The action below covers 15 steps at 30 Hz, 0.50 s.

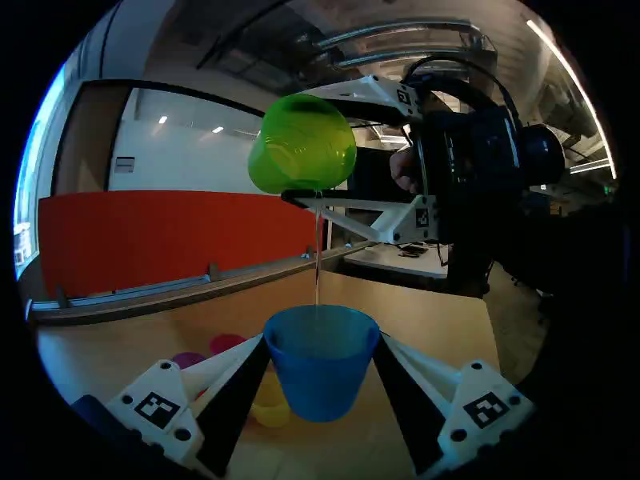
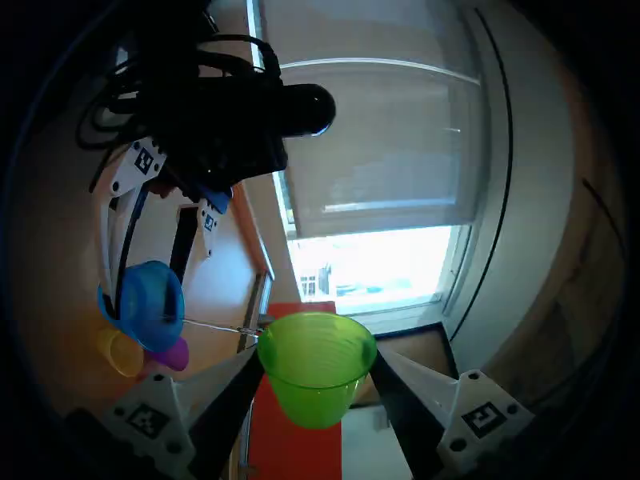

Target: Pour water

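Currently, in the left gripper view, you are holding your left gripper low and level over the pale wooden table. Its two fingers are clenched on the sides of one upright blue plastic cup. Farther off and higher, your right gripper is reaching in from the right, with a hand showing behind it. It is grasping one translucent green plastic cup, tipped rim-down. One thin stream of water is falling from the green rim into the blue cup. Three more small cups are sitting on the table behind your fingers: one purple cup, one pink cup and one yellow cup.

In the right gripper view, the room is appearing rolled sideways. The green plastic cup is sitting between the right gripper's two fingers, both pressing on its walls. The stream of water is running across to the blue plastic cup, which the left gripper is clamping farther off at the left. Just beside it, the yellow cup and the purple cup are showing.
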Each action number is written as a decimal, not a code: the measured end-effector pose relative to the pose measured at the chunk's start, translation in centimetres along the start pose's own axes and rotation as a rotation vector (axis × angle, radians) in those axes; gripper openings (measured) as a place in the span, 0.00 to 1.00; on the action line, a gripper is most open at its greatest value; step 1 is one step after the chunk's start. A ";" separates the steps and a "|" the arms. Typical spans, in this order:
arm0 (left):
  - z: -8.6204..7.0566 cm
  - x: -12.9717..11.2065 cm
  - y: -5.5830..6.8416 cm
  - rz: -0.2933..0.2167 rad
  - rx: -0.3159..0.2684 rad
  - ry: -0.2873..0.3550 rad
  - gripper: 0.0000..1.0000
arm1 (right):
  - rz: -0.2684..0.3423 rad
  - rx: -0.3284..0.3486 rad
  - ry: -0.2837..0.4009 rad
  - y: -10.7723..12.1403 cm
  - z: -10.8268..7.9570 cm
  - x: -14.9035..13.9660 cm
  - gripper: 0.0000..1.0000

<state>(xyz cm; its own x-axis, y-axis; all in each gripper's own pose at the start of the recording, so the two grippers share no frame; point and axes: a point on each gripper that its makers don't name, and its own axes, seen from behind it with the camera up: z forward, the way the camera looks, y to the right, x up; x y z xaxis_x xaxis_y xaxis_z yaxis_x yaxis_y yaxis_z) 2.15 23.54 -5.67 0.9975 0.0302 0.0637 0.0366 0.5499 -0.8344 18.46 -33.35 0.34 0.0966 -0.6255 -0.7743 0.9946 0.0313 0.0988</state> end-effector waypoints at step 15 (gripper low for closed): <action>0.0 0.0 0.0 -0.001 0.000 0.000 0.87 | -0.045 -0.014 0.000 0.5 0.1 0.0 0.90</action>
<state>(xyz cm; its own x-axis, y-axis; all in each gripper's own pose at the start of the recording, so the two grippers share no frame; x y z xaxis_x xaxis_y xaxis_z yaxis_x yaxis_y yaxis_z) 2.12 23.57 -5.66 0.9975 0.0296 0.0640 0.0372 0.5502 -0.8342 19.00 -33.39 0.41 0.0522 -0.6264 -0.7777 0.9984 0.0141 0.0556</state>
